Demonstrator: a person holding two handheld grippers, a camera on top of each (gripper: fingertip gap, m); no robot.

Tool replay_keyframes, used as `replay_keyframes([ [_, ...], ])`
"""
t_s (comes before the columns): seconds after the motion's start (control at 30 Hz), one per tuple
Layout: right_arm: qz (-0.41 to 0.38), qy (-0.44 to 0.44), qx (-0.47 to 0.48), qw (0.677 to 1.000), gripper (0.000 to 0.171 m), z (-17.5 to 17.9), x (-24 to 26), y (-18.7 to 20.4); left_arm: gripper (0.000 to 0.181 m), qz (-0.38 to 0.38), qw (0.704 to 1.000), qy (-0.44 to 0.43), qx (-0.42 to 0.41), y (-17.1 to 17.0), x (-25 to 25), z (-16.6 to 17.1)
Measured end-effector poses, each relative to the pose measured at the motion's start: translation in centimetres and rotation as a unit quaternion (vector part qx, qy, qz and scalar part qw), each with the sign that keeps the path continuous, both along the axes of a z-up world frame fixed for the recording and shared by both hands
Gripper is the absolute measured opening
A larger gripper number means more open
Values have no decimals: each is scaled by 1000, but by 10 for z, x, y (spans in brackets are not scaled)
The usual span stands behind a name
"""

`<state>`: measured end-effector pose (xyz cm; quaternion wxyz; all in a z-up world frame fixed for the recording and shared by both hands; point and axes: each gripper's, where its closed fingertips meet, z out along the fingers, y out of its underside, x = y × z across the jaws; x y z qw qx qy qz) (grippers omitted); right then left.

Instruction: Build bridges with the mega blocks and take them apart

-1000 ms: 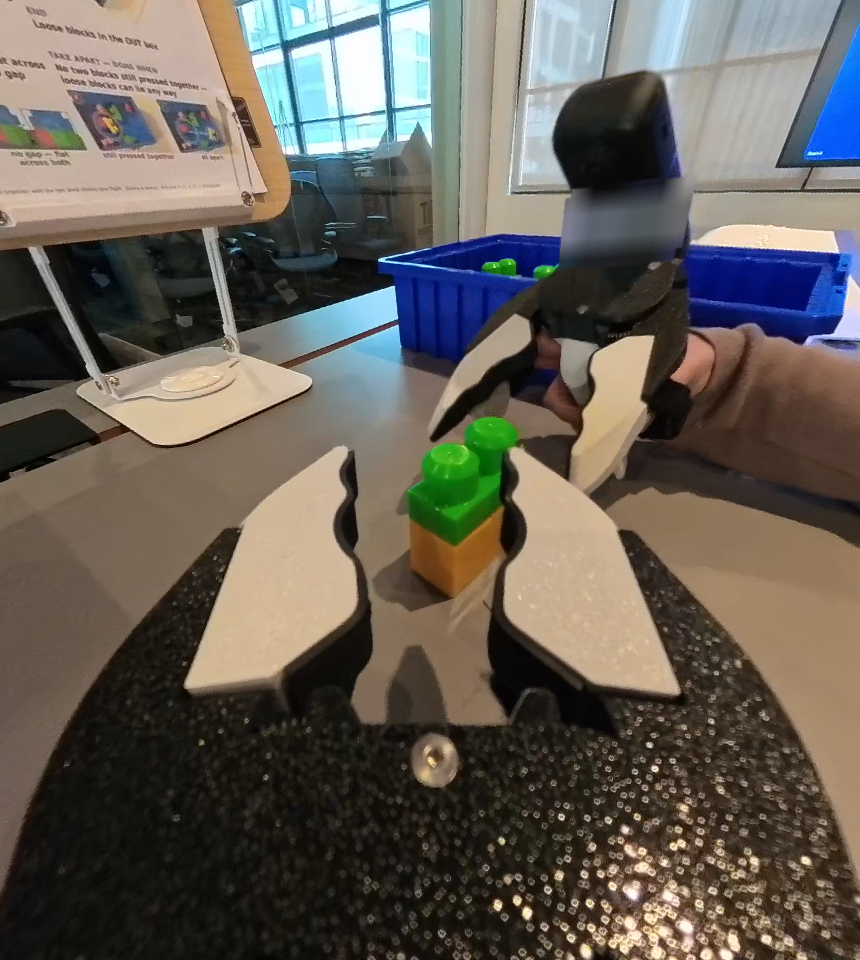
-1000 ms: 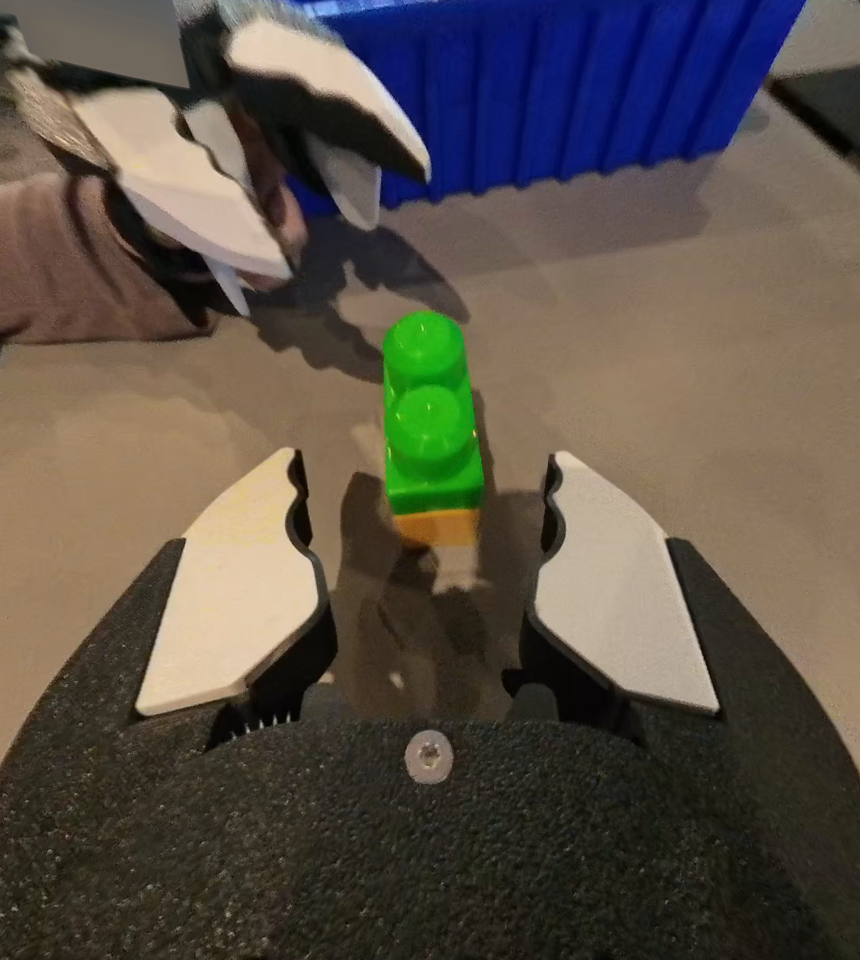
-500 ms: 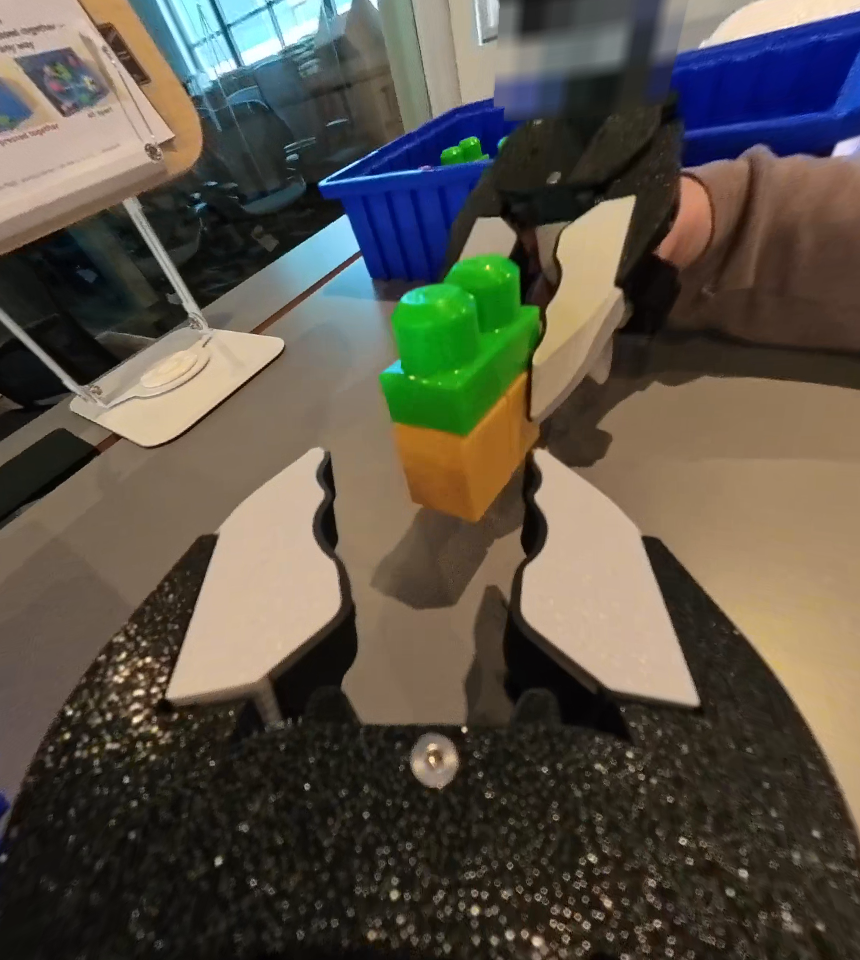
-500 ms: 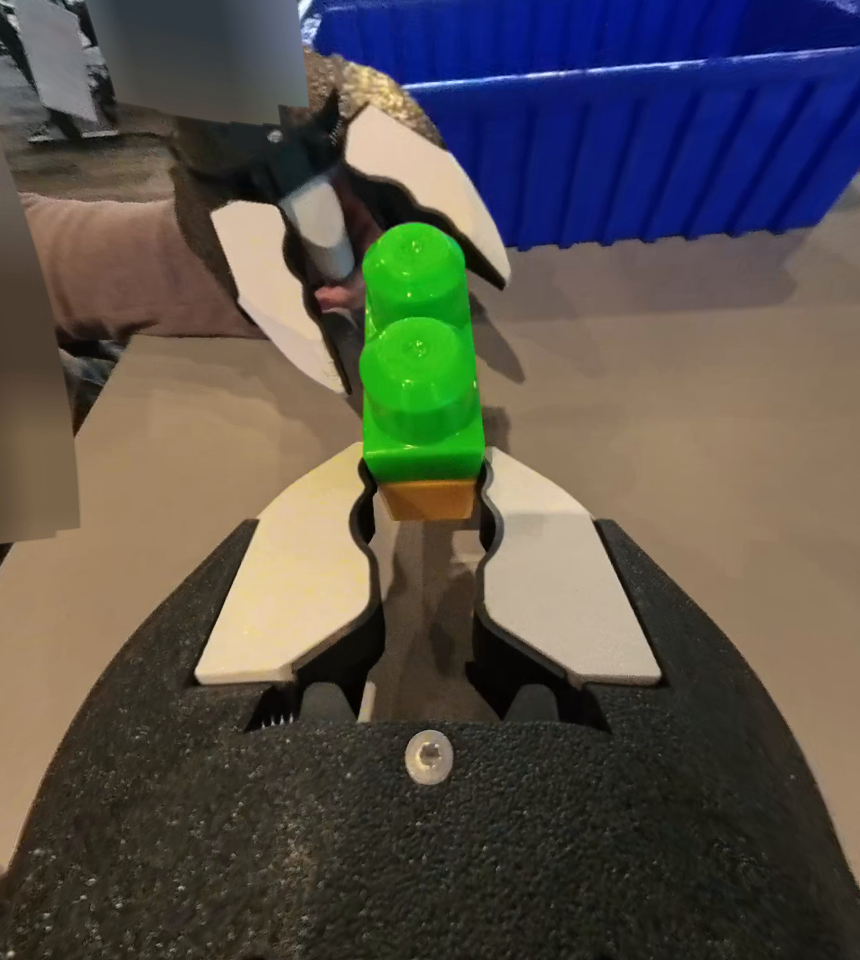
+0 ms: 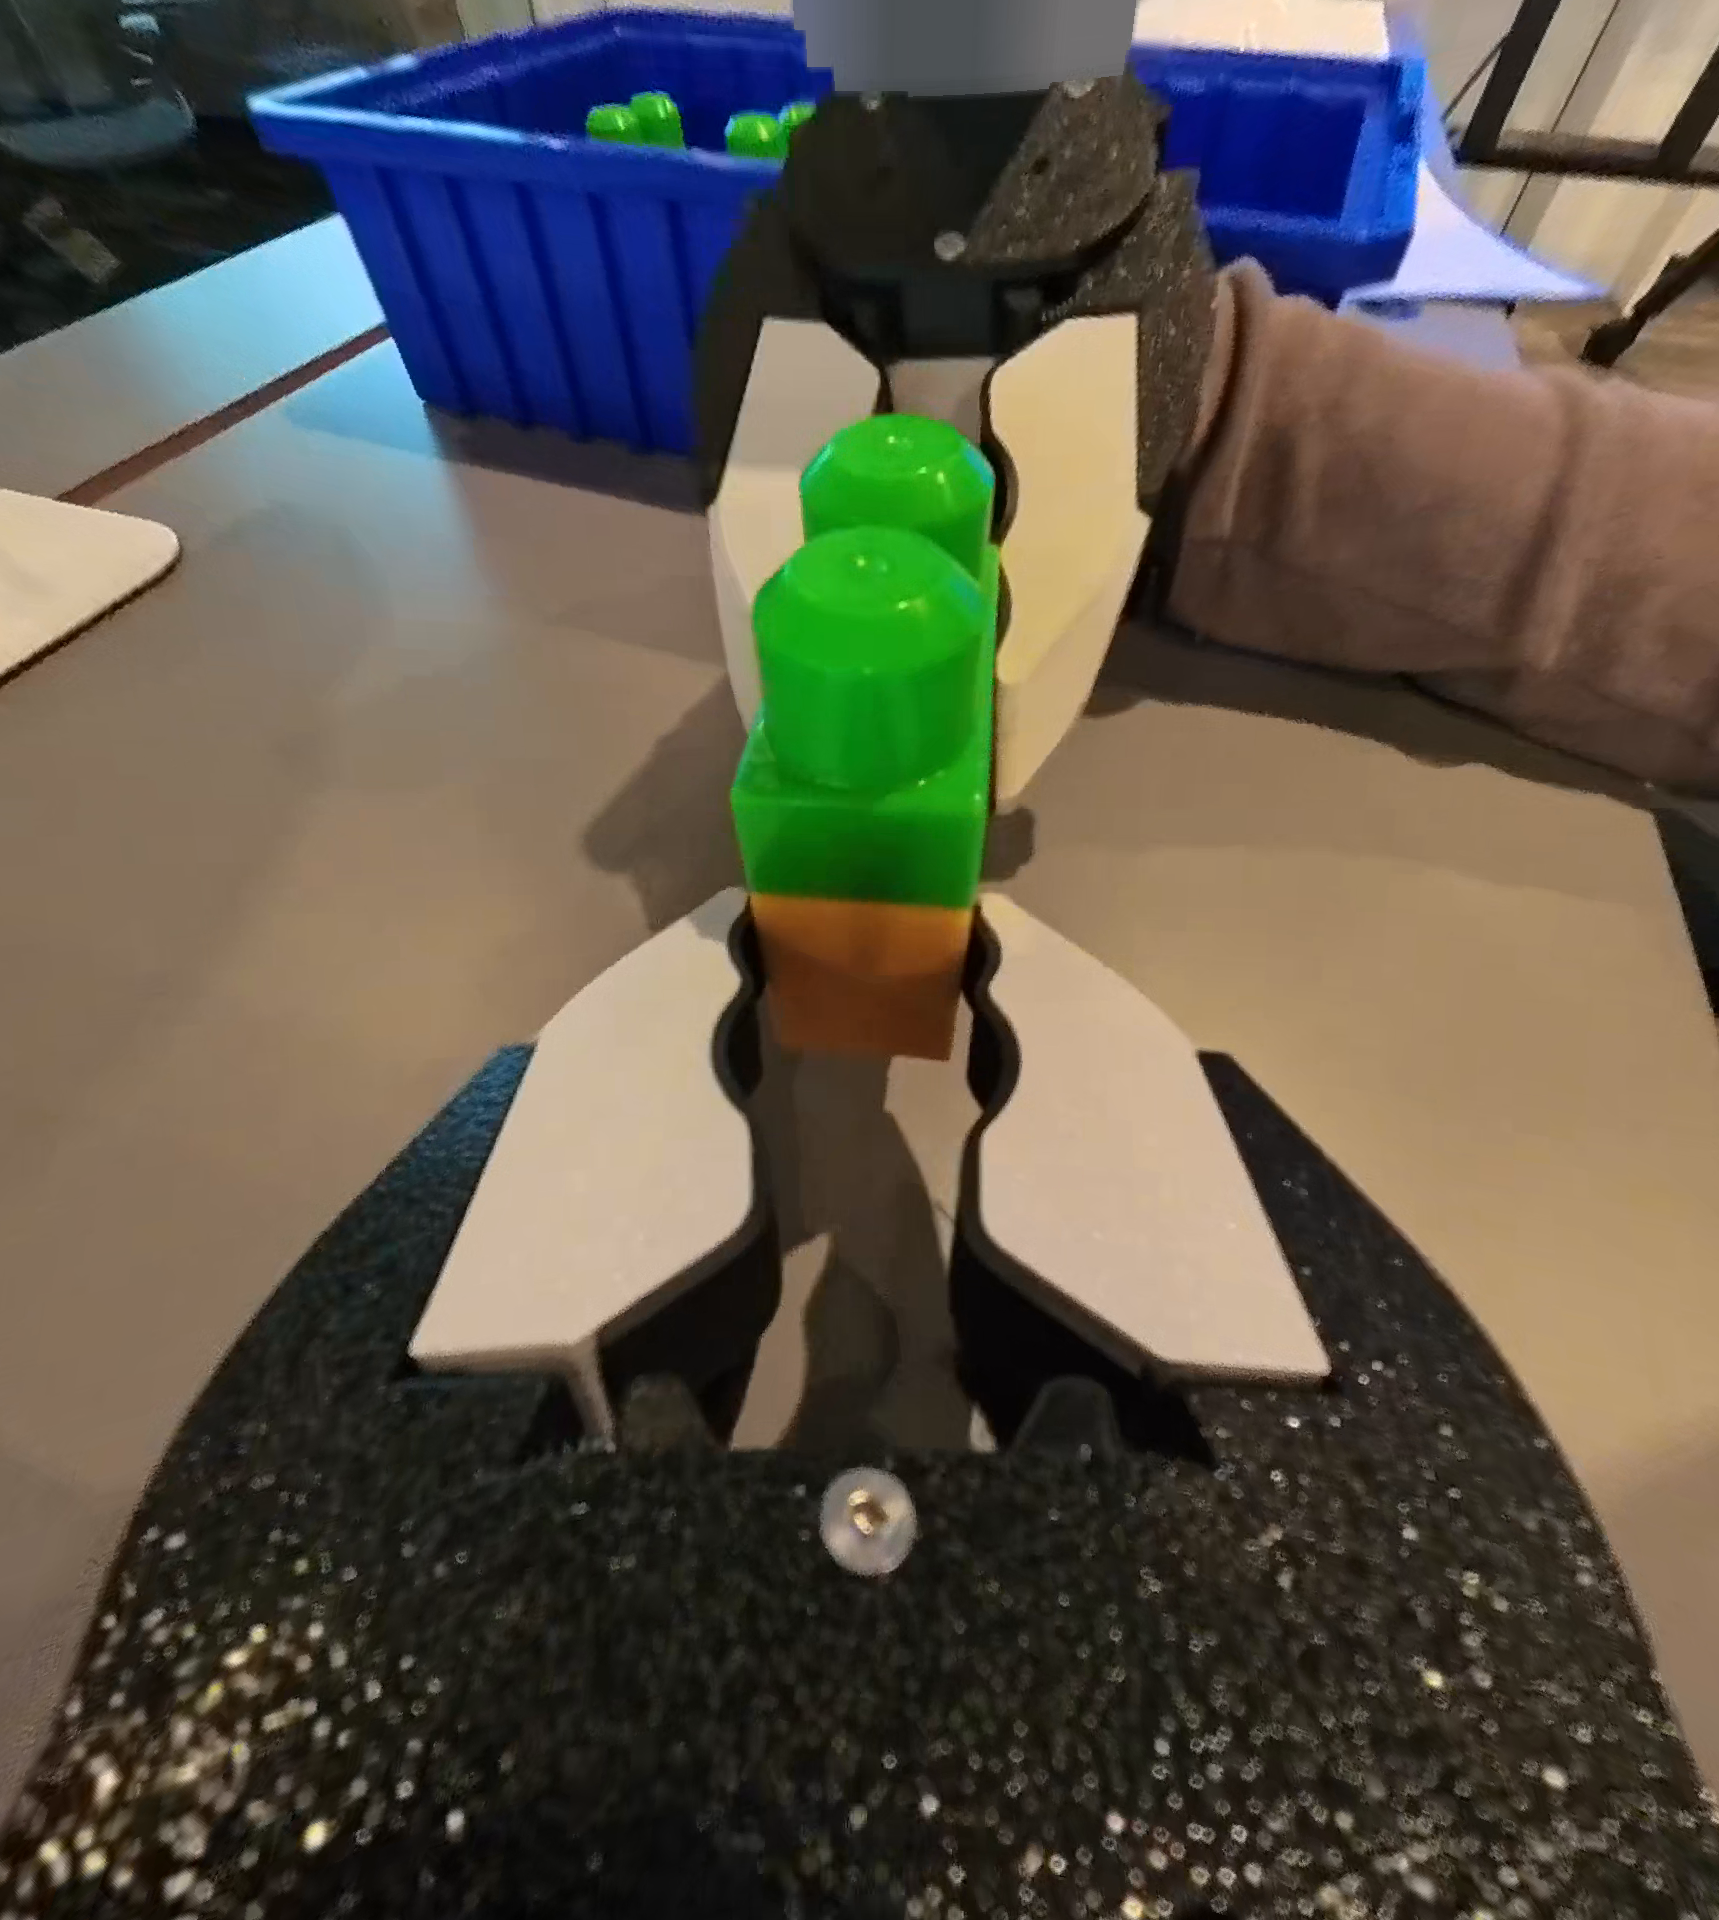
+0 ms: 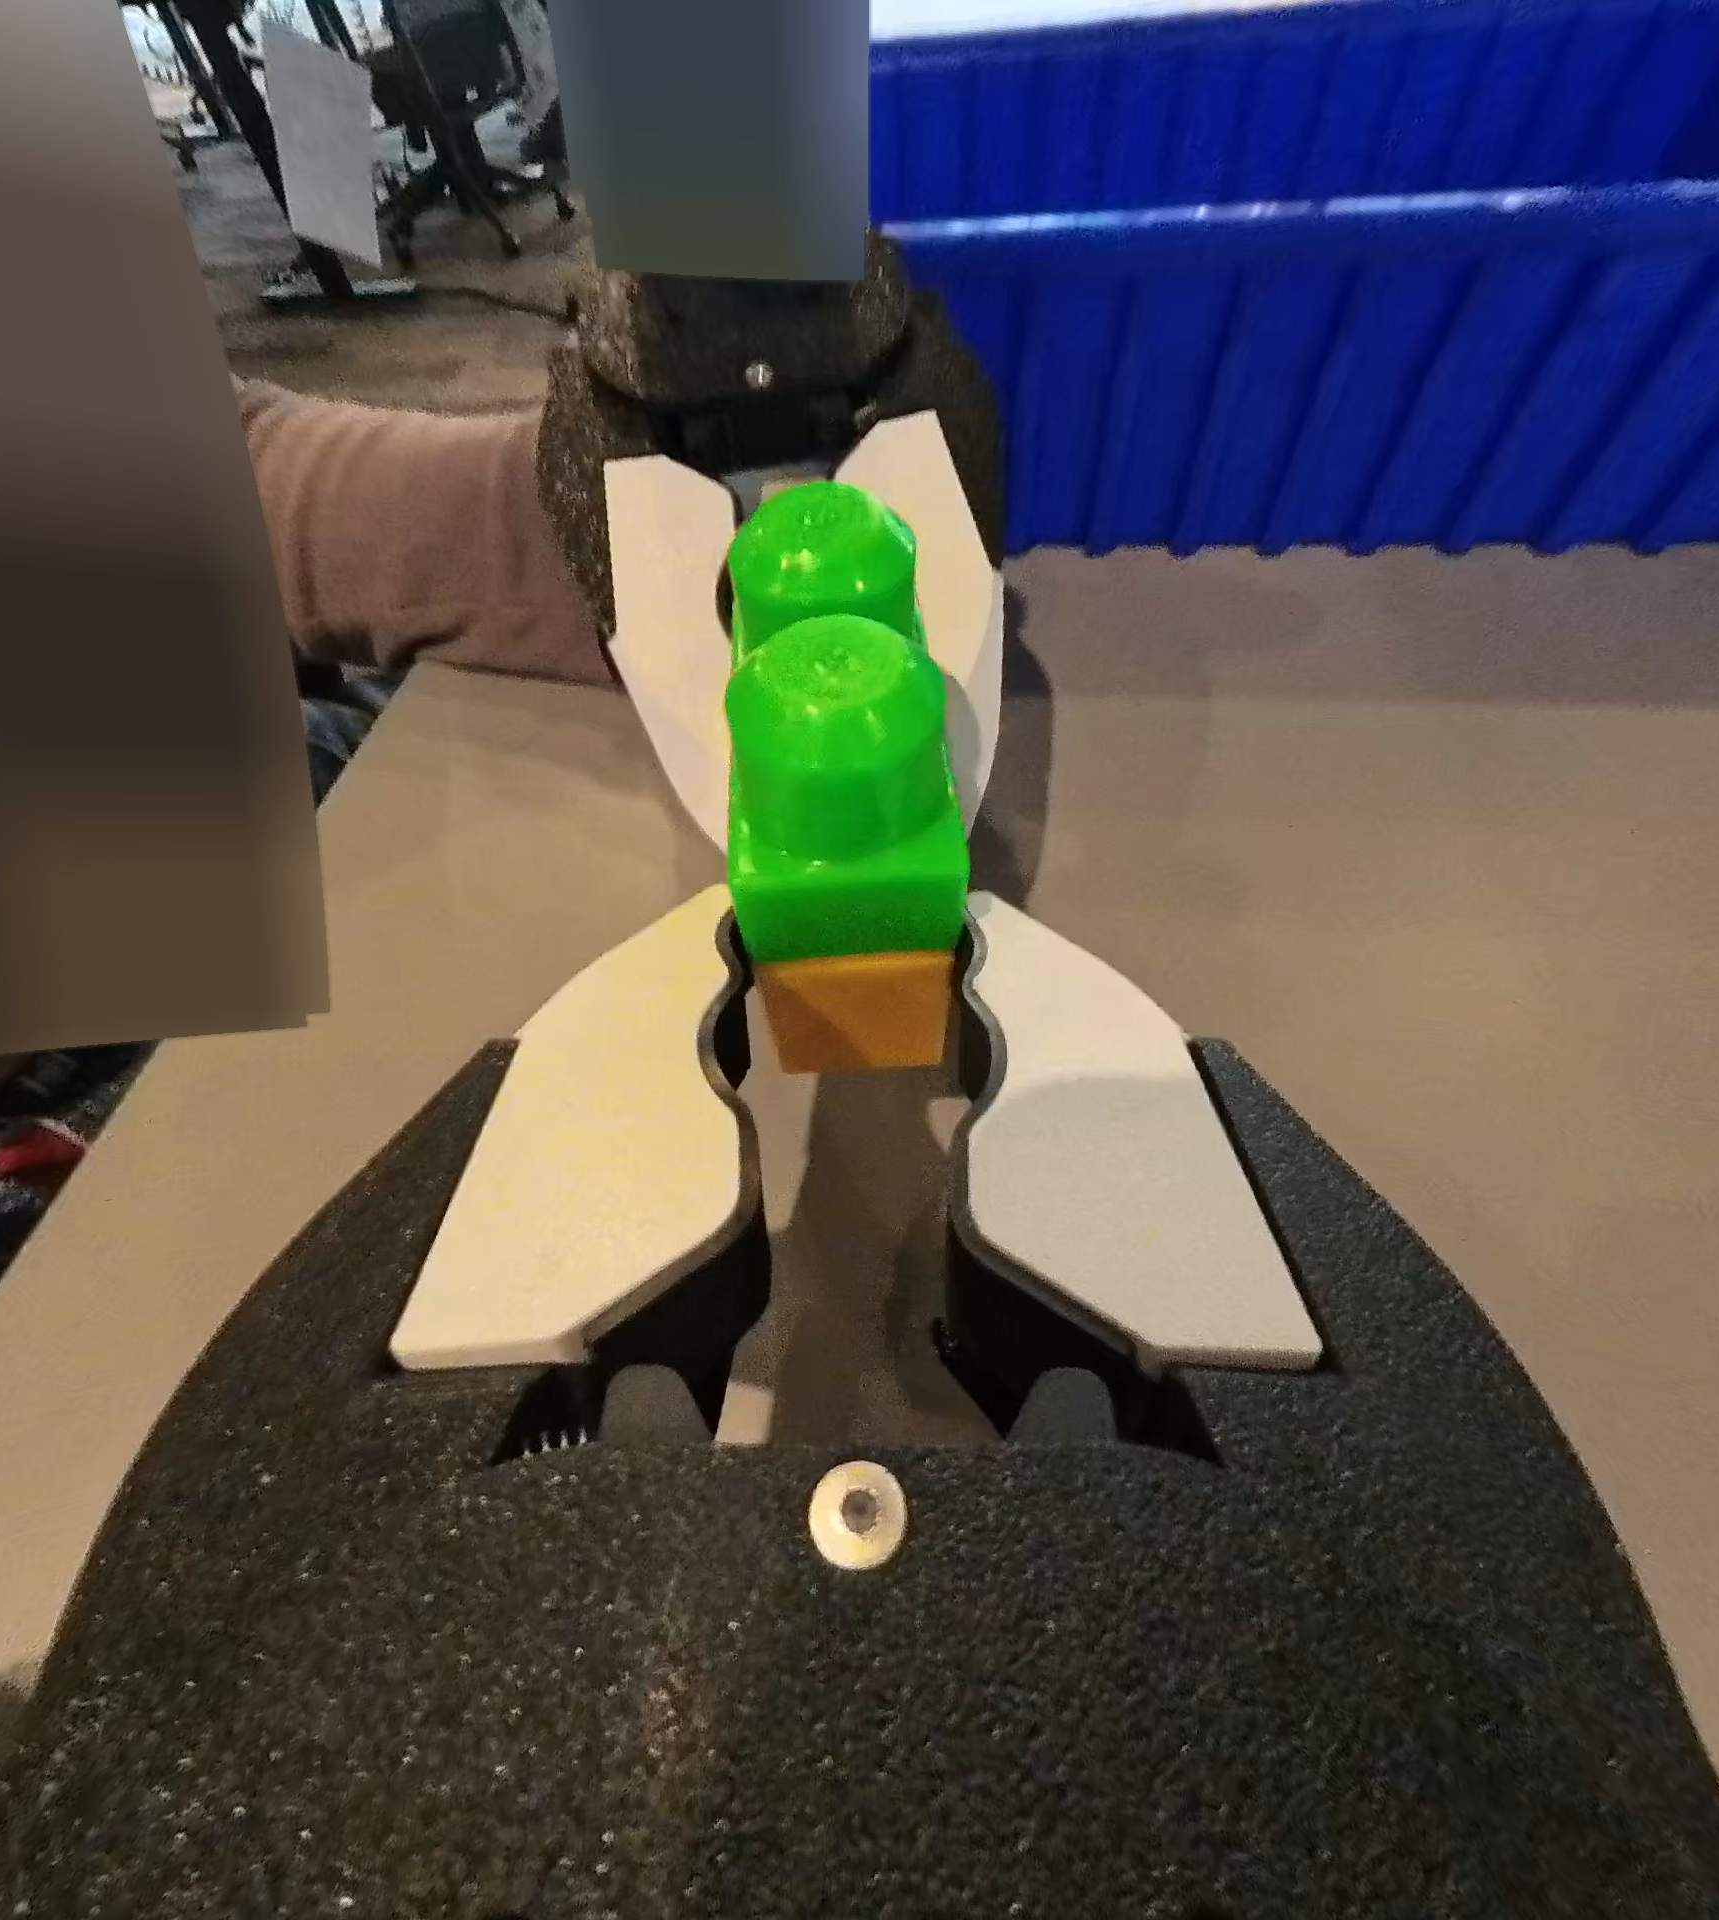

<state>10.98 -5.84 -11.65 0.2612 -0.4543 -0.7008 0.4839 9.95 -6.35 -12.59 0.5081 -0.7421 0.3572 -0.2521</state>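
A green two-stud block [image 5: 865, 831] sits pressed on an orange block [image 5: 860, 997]. The stack is held in the air above the grey table [image 5: 315, 831]. My left gripper [image 5: 860, 966] is shut on the orange block's near end. My right gripper [image 5: 896, 727] faces it from the far side, its white fingers [image 5: 1063, 582] flanking the stack's far end. In the right wrist view my right gripper [image 6: 850, 977] is shut at the seam between the green block [image 6: 844, 894] and the orange block [image 6: 855, 1023]. The left gripper [image 6: 839, 810] is opposite.
A blue bin [image 5: 543, 239] holding green blocks [image 5: 647, 114] stands at the back of the table, with a second blue bin [image 5: 1281, 156] beside it. A white stand base [image 5: 3, 582] lies at the left. A sleeved arm [image 5: 1457, 540] reaches in from the right. A blue bin [image 6: 1354, 364] fills the right wrist view's background.
The stack stood on the table between two open grippers. The right gripper shut on it and lifted it; the left gripper has now shut on its other end.
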Motion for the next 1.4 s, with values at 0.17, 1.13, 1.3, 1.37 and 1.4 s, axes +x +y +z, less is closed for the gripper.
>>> replay_keyframes([
  [0.17,-6,17,-6,1000,36,10,-4,0,36,5,1000,-28,8,1,-3,9],
  [1.13,-2,44,3,999,33,19,4,-2,70,-21,999,13,-45,-1,2,-13],
  [1.3,3,27,15,1000,34,11,0,-6,55,-35,999,-34,15,-6,5,14],
  [1.37,2,21,19,1000,34,8,-1,-6,50,-34,999,-28,22,-6,5,13],
  [1.4,2,18,21,1000,32,7,-1,-6,48,-34,999,-23,22,-6,6,12],
])
